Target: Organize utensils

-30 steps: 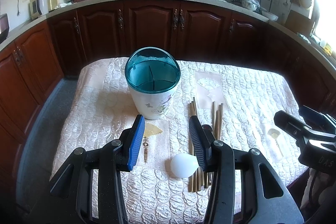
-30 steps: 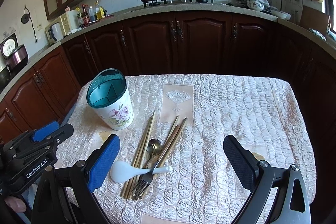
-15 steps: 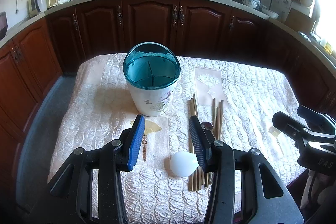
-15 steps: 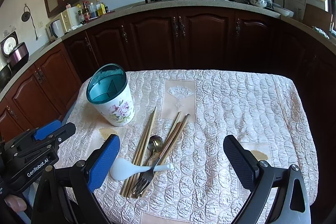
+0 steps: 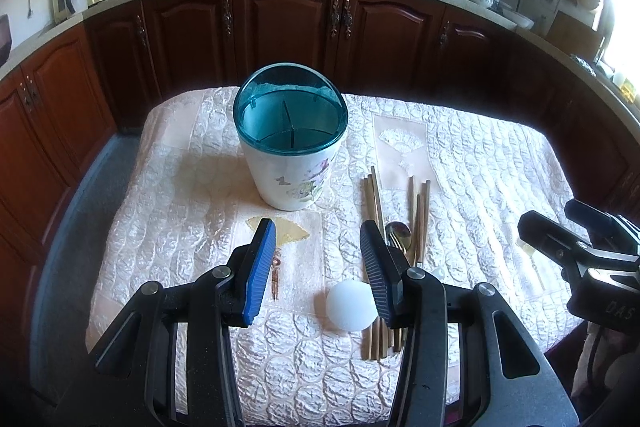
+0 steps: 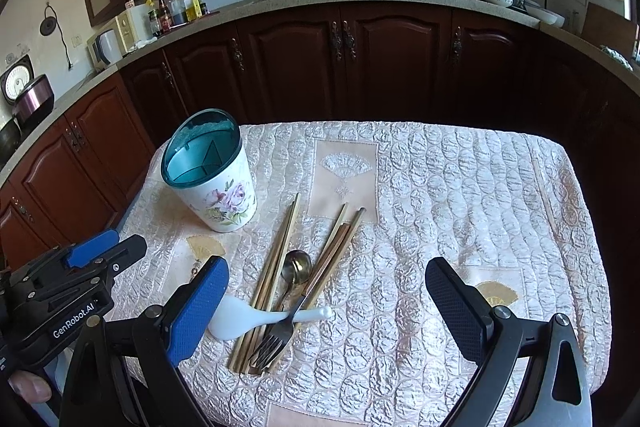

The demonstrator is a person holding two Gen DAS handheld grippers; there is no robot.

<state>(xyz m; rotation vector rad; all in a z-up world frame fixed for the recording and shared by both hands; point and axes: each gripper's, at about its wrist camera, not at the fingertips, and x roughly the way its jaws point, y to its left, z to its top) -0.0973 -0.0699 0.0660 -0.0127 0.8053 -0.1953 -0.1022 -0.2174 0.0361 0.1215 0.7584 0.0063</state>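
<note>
- The left gripper (image 5: 318, 267) hangs over the near edge of the table (image 6: 460, 187) with its blue-padded jaws apart and nothing between them; the cloth shows through the gap.
- The right gripper (image 6: 326, 307) stands wider, jaws spread with only cloth and the utensil pile between them, gripping nothing.
- One white spoon (image 6: 248, 319) lies nearest, its bowl just beside the left gripper's right-hand pad in the left wrist view, its handle lying across the pile.
- One metal fork (image 6: 276, 339) lies with tines toward the near edge, over the chopsticks.
- One metal spoon (image 6: 296, 267) lies in the middle of the pile, bowl toward the far side.
- The chopsticks (image 6: 280, 259) lie in two loose bundles, one on each side of the metal spoon; they are wooden, long and thin, and overlap too much for a sure count.
- One utensil holder (image 5: 290, 151) stands upright beyond, left of the pile and apart from it: a white cup with a flower print, a teal rim, and a teal insert split into three compartments, all empty.
- Against the frames from a second ago, both grippers keep the same jaw gaps, and the utensils and holder lie where they did; the holder and table sit slightly lower in both views, showing more of the counter behind.
</note>
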